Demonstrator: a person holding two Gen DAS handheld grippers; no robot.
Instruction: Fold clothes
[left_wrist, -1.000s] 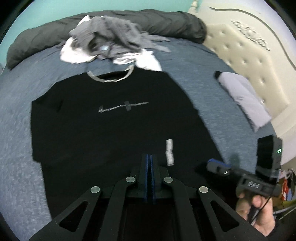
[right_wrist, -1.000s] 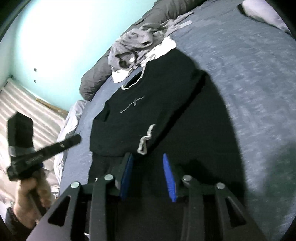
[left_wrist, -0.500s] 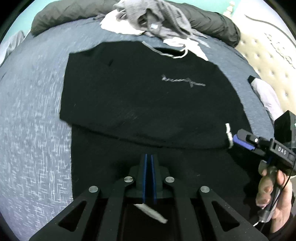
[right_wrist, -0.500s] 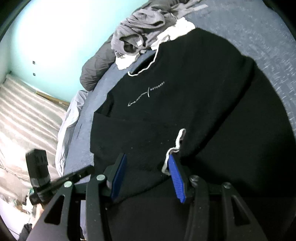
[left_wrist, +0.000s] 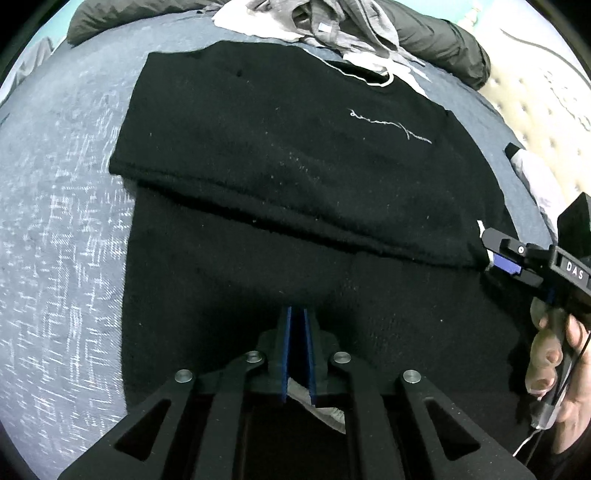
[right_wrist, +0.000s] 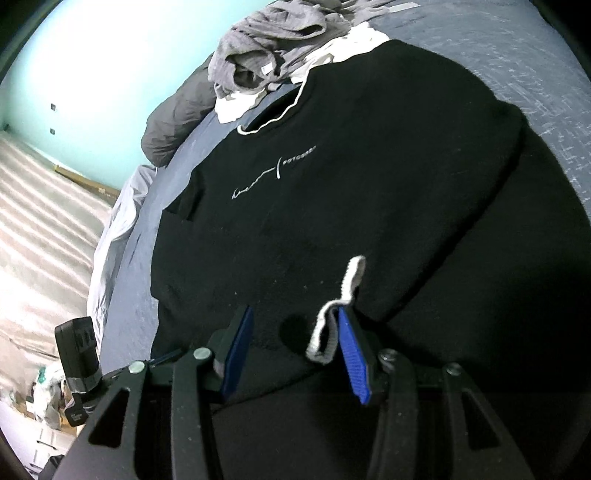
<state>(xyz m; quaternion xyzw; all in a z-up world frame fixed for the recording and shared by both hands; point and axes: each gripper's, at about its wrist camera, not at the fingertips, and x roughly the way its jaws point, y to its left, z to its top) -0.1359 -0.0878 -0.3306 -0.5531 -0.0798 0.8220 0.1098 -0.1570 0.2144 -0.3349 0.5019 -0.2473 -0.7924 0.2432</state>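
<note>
Hidden and cut-off parts

The shirt's (left_wrist: 295, 147) near hem is covered by the left gripper (left_wrist: 297, 354); the clothes pile (left_wrist: 332, 22) is cut by the top edge.

The left gripper (left_wrist: 297, 350) is pinching a grey cuff (left_wrist: 317, 404). Ahead of it, a black sweater (left_wrist: 295, 147) is lying folded on the bed (left_wrist: 62, 221).

The black shirt (left_wrist: 295, 155) is matt, lint-flecked knit cloth. Under it, the bedspread (left_wrist: 62, 206) is rough woven grey-blue fabric. Beyond its collar, the grey clothes (right_wrist: 266, 48) look soft jersey.
</note>
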